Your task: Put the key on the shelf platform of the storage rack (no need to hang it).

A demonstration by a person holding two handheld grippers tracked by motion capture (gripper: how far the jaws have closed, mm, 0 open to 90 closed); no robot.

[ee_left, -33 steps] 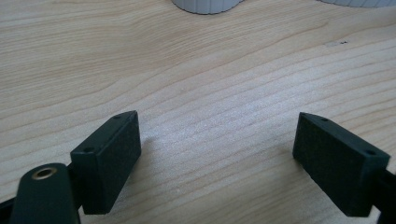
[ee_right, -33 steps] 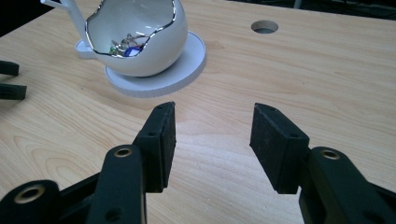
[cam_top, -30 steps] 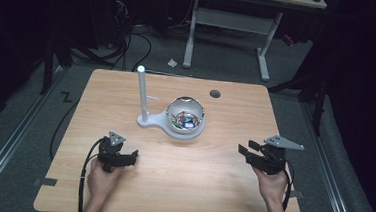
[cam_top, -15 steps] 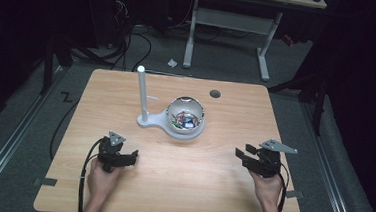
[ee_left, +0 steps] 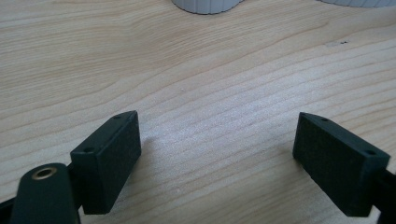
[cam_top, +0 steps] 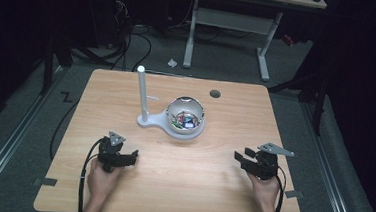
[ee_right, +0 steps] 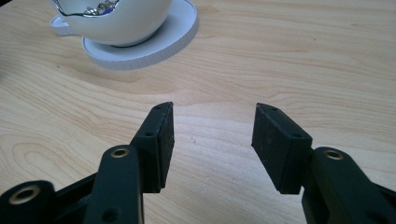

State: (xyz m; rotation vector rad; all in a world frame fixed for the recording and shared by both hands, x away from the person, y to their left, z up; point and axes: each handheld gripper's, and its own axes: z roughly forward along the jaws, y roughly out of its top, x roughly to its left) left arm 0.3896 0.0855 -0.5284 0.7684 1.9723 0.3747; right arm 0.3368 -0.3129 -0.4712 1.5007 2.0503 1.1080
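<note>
Two forearms come in over the near edge of the table [cam_top: 219, 198], each hand wrapped around a hand-held gripper. The left hand [cam_top: 102, 176] sits near the near-left corner, and its left hand-held gripper [cam_top: 131, 155] lies low over the wood, pointing toward the right edge. In the left gripper view its jaws stand wide apart with bare wood grain between them, pinching nothing [ee_left: 217, 154].

The right hand [cam_top: 264, 187] rests near the near-right corner. The right hand-held gripper [cam_top: 241, 155] points toward the left edge, a grey three-cornered plate on top. In the right gripper view its jaws are also spread, somewhat less widely, with empty wood between them [ee_right: 212, 135].

A white bowl [cam_top: 186, 114] stands around the middle of the table, a little toward the far edge, well apart from both grippers. It sits on a round white base [cam_top: 194, 135], which joins a smaller foot carrying an upright white post [cam_top: 142, 90] just to the bowl's left. Inside the bowl lies a jumble of small coloured and shiny pieces, too small to tell apart. The right gripper view shows the bowl [ee_right: 126, 21] and ribbed-edged base [ee_right: 159, 44] ahead of its jaws.

A dark round hole [cam_top: 215, 94] is set in the table near the far edge.
</note>
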